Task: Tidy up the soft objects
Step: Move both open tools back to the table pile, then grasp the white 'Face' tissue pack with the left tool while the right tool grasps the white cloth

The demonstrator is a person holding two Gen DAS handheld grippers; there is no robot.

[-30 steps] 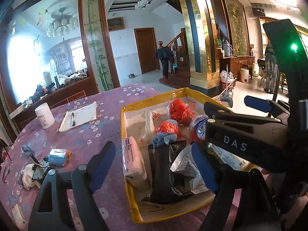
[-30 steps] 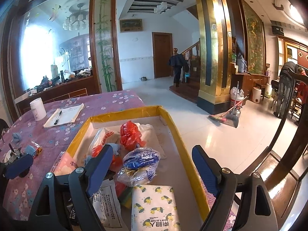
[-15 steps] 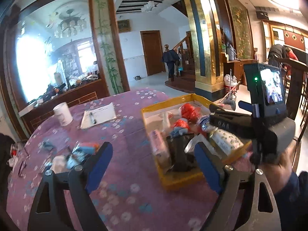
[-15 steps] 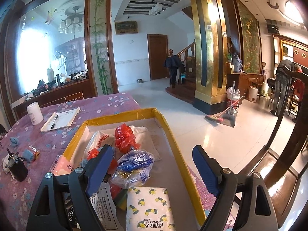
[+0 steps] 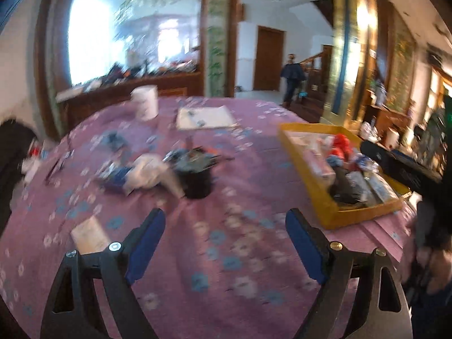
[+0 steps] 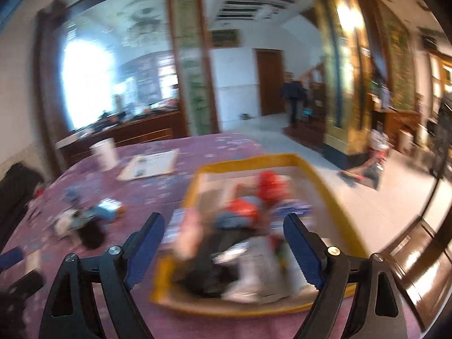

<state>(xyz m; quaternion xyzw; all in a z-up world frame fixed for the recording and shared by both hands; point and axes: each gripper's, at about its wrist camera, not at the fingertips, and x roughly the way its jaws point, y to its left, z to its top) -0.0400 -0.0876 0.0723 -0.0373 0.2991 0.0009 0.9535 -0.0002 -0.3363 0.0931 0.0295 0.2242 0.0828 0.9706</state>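
Both tools empty: left tool (image 5: 225,238) stands wide over bare purple counter (image 5: 248,186), right tool (image 6: 223,241) opening above the yellow tray (image 6: 319,175) of soft packets (image 6: 240,209), centre frame; loose items (image 5: 147,172) upper left

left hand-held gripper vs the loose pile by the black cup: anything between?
Left wrist view: only bare purple tablecloth lies between the open left hand-held gripper and the pile.

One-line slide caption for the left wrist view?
Blurred view: open left claw above purple floral tablecloth, empty; yellow tray of soft items at right.
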